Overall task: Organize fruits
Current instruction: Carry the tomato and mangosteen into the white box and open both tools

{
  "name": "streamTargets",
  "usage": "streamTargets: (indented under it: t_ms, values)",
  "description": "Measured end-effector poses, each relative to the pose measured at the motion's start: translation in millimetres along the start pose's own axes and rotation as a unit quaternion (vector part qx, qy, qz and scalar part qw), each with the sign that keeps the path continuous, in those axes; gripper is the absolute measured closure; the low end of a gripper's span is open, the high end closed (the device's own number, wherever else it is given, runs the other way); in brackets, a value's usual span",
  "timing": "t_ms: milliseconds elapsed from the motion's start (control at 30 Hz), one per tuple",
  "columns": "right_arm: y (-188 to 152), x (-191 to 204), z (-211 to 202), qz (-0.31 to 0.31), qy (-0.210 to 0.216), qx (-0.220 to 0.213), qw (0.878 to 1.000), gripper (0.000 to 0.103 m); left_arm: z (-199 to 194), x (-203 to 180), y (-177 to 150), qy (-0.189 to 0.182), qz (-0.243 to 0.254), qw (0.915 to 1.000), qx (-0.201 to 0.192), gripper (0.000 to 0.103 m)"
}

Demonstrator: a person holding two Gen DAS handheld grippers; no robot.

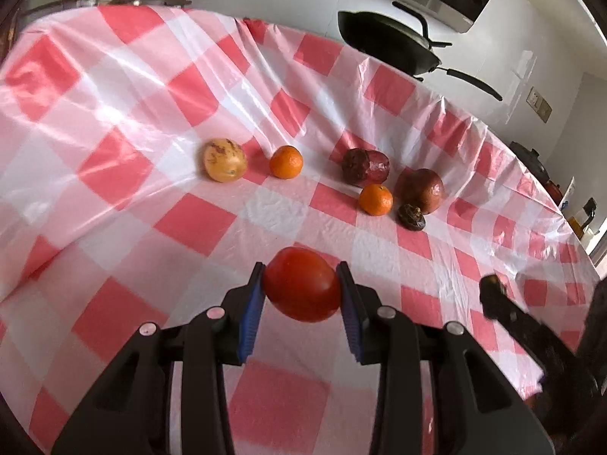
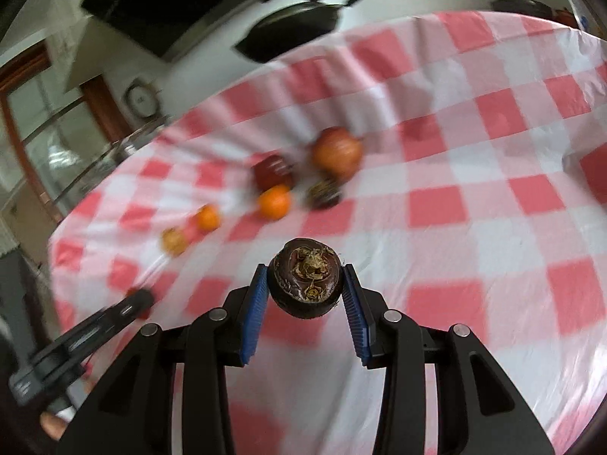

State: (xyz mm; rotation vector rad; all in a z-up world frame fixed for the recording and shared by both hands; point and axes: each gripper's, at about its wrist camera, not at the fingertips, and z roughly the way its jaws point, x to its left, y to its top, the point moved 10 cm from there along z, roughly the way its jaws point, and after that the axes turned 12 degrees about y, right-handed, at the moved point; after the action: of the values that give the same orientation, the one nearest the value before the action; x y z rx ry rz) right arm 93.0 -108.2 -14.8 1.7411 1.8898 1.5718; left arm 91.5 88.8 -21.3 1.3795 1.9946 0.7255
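Nearest the left wrist camera, the left gripper [image 1: 301, 284] has its blue pads closed against the sides of a red tomato [image 1: 302, 289], lifted clear of the red-and-white checked tablecloth [image 1: 114, 174]. Only the right wrist view shows what the right gripper [image 2: 305, 280] carries: a dark, round mangosteen [image 2: 305, 277] with a dried, curled calyx facing the lens, pinched between its pads. From the left view that same gripper appears only as a dark blurred shape at the right edge, its load hard to make out; from the right view the left gripper is a smeared black bar at the lower left, with a fingertip of the person's hand [image 2: 53, 424] cut off by the frame. Farther out on the cloth, the left view is sharp: a second mangosteen [image 1: 411, 218] just beside an orange mandarin [image 1: 376, 199], a brownish-red round fruit [image 1: 421, 190] and a dark red wrinkled fruit [image 1: 366, 167] behind them, then another mandarin [image 1: 286, 162] and a speckled yellow fruit [image 1: 224, 159] to the left. All of these are streaked by blur in the right view. Beyond the table edge, a black pan [image 1: 387, 43] hangs against the white wall.
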Motion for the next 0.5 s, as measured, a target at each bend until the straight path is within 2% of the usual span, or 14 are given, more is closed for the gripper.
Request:
streamTargets:
  t_ms: [200,367,500]
  values:
    - [-45,66,-23,-0.030,0.047,0.019,0.998,0.064,-38,26,-16,0.002,-0.012,0.9997,-0.019,0.065]
    - [-79,99,-36,-0.049,0.068,0.041,0.996,0.064,-68,60,-43,0.014,-0.011,0.9997,-0.017,0.065]
    - [-100,118,-43,-0.052,0.090,0.061,0.993,0.064,-98,86,-49,0.037,0.007,0.9986,-0.037,0.065]
